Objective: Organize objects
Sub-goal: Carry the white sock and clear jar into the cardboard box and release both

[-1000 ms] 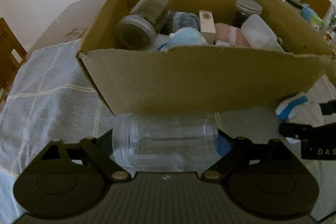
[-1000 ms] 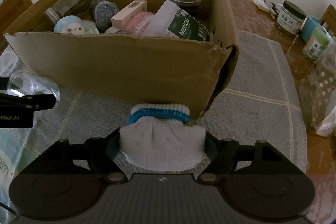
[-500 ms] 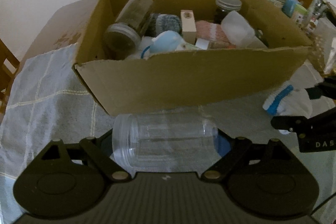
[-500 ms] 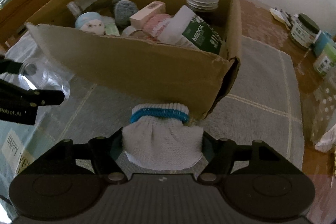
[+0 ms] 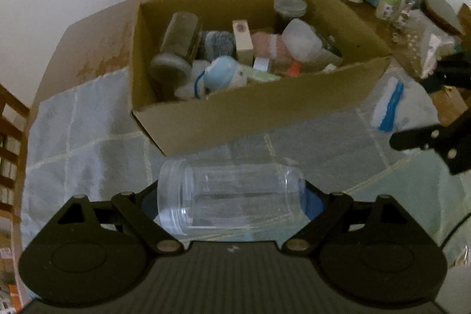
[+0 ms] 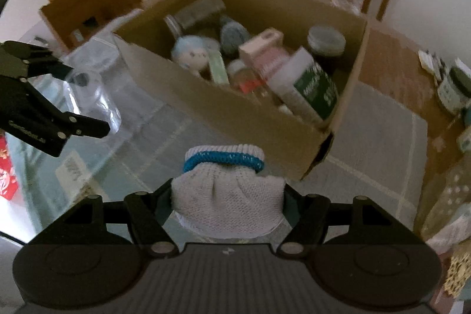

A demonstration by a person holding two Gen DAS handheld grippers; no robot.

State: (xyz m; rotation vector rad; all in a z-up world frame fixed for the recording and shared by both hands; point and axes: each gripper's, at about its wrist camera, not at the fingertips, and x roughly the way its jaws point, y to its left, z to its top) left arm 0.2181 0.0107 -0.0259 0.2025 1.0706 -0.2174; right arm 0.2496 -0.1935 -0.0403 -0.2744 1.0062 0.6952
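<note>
Both hands are up off the tabletop now, each carrying something, and the cardboard box sits ahead of and below both of them, its open top in plain sight. The left gripper has its fingers spread wide but clamped on a clear plastic jar. The jar lies on its side across the fingers, long axis running crosswise to the way the gripper points, its open mouth to the left and its base to the right. That same axis runs roughly along the box's near wall, so I'd judge the jar could go in sideways as it is, once it clears the rim.

The right gripper is clamped on a white knitted sock with a blue band at the cuff; its fingers drew in a little further on it just now. The cuff points forward toward the box's near right corner, so the sock's length runs along the gripper's line.

Seen from the box, the jar hangs before the middle of the near wall and the sock off the right corner. Neither looks clearly nearer to me. The box is already crowded with jars, a carton and a small plush toy, so free room looks tight.
</note>
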